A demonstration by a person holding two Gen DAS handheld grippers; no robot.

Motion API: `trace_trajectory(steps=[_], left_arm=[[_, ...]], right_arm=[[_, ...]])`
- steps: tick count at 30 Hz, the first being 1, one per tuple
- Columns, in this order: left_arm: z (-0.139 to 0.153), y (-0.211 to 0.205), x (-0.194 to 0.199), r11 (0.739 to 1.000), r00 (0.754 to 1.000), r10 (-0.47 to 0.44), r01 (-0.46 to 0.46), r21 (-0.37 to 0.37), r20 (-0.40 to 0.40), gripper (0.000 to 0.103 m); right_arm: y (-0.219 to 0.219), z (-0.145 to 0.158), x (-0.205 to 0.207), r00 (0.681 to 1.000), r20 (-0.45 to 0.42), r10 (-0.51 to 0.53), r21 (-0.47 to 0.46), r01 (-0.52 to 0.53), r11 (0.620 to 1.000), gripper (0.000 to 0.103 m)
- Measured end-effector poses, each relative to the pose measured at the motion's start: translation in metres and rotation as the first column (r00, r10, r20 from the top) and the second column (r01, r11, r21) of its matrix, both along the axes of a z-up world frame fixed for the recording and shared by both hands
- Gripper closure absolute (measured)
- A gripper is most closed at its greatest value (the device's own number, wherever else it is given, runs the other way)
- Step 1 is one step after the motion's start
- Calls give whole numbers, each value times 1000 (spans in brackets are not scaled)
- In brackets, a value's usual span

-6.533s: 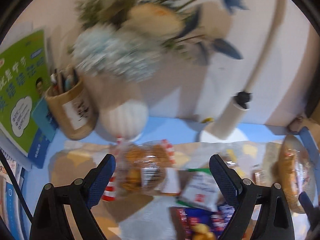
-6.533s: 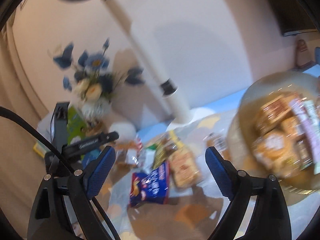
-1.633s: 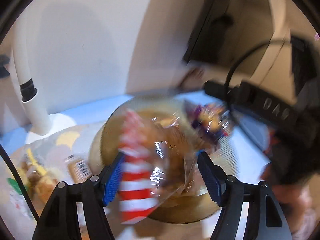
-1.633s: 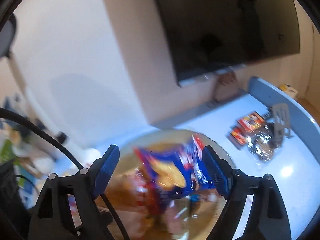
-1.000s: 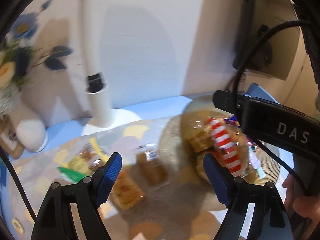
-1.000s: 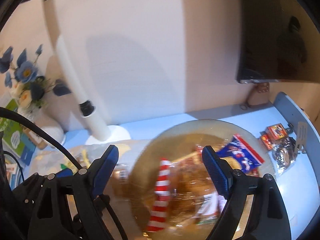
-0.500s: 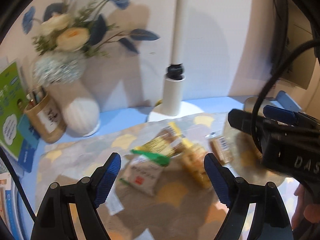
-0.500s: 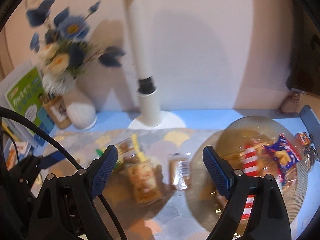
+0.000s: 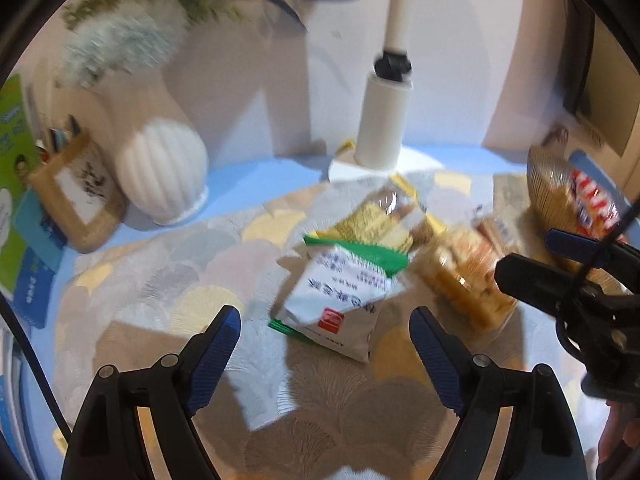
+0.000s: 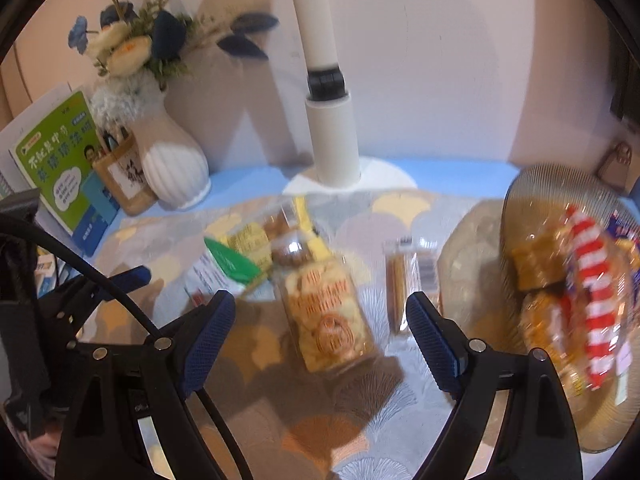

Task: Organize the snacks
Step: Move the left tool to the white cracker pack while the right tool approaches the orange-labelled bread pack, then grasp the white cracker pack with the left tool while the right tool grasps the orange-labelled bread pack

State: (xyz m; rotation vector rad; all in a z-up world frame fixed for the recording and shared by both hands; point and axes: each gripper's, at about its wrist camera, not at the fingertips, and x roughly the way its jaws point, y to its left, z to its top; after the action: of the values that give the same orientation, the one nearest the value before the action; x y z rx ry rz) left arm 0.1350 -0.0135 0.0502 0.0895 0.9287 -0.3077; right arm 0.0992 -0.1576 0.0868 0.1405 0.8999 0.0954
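The left gripper [image 9: 324, 338] gapes wide and empty, a white-and-green snack packet [image 9: 340, 296] just ahead between its jaws. The right gripper [image 10: 320, 320], equally wide (nothing held), frames a cracker pack [image 10: 326, 316]; the glass bowl [image 10: 560, 188] sits beyond its right jaw.

Glossy wrappers on a matt patterned cloth

Beside the ribbed amber glass bowl [image 10: 532, 184] – shiny clear plastic cracker pack [image 10: 326, 312]; the tablecloth [image 10: 360, 420] under it looks matt, woven; the white vase [image 10: 174, 168] – smooth, ribbed.
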Motion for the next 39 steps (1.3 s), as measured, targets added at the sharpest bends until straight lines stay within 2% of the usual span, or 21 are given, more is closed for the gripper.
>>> trace_trajectory(steps=[4,6,7,8,9,11,15,39], left_arm=[[-22,-5,14,1000,999,5,-4,14,-45,19],[-33,-7,23,999,999,10,-8,45,-49,17],[-35,-8,25,998,1000,4,-3,55,-27,7],[-37,-9,28,996,1000,3,-4,87,4,3],[-40,-7,33,997,1000,11,-10,78,-15,0],[-40,0,38,999,999,22,-21,28,-28,1],[-40,-3,38,999,999,23,-22,50,-23,0],[-39,-3,39,999,999,23,-22,50,-28,0]], right_arm=[[-2,-17,-2,999,2,32,6,-32,999,16],[0,-28,-2,998,7,68,-12,-67,998,16],[1,-33,-2,997,7,75,-25,-75,997,16],[3,-41,-1,997,9,72,-55,-72,996,14],[5,-50,-1,997,16,77,-85,-75,994,3],[7,-58,6,996,-38,80,-87,-83,993,0],[7,-60,7,997,-39,72,-95,-75,993,0],[7,-59,7,997,-38,73,-95,-76,993,0]])
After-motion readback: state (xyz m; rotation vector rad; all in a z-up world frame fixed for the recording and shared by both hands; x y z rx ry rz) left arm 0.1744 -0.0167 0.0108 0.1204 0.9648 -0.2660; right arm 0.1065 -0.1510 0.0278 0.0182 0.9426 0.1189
